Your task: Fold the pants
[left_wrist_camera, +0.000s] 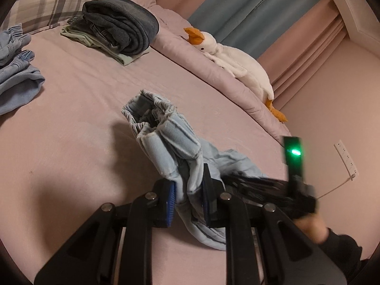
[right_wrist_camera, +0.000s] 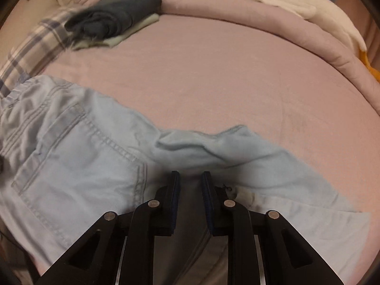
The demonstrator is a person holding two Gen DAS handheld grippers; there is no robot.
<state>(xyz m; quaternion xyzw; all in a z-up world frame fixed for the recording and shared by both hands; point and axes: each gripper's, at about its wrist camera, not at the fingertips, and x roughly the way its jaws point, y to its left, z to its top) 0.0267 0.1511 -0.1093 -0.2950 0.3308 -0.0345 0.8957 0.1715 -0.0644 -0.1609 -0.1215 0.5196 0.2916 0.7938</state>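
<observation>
The light blue pants lay on the pink bed. The left gripper pinched a bunched part of them and held it up. The right gripper pinched a fold in the middle. A toy goose lay at the bed's edge

Left gripper clamped on light-blue pants, bunched and lifted above pink bed. Right gripper just right, blurred, green light lit. Far left: folded dark clothes. Far right: plush goose.
</observation>
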